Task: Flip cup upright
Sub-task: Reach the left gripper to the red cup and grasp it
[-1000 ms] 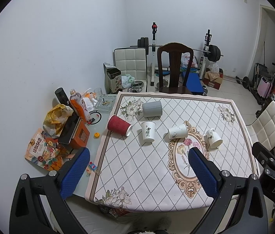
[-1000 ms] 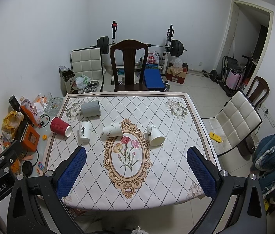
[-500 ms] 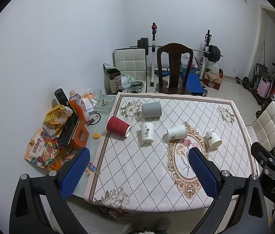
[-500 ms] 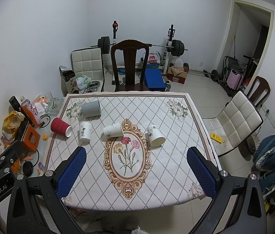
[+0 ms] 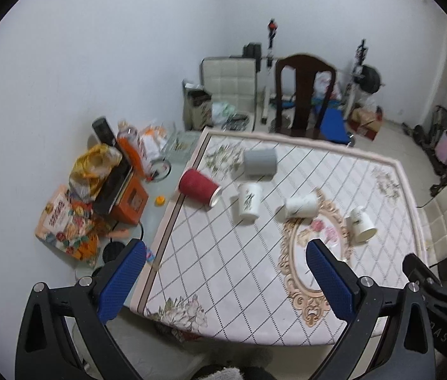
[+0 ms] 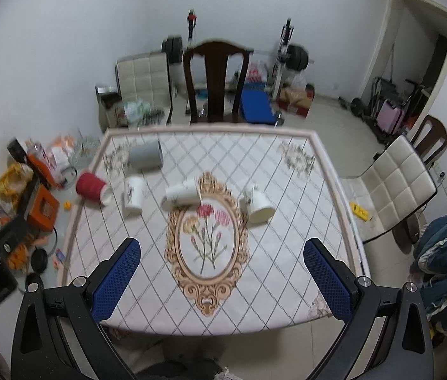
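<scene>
Several cups lie on the patterned tablecloth [image 5: 223,269]. A grey cup [image 5: 260,162] lies on its side at the far left, and shows in the right wrist view [image 6: 145,157]. A red cup [image 5: 198,186] lies on its side at the left edge [image 6: 91,187]. One white cup [image 5: 248,205] stands mouth down [image 6: 134,197]. Two more white cups [image 5: 299,206] [image 5: 362,228] lie on their sides [image 6: 182,195] [image 6: 257,207]. My left gripper [image 5: 223,280] and right gripper [image 6: 222,278] are open and empty, above the near table edge.
Snack bags, an orange box [image 5: 128,201] and bottles lie on the floor left of the table. A dark wooden chair [image 6: 215,82] stands at the far side, a white padded chair [image 6: 397,183] at the right. Gym weights stand against the back wall.
Both grippers have tipped down and moved a little closer to the table. The current views are slightly blurred. The cups have not moved.
</scene>
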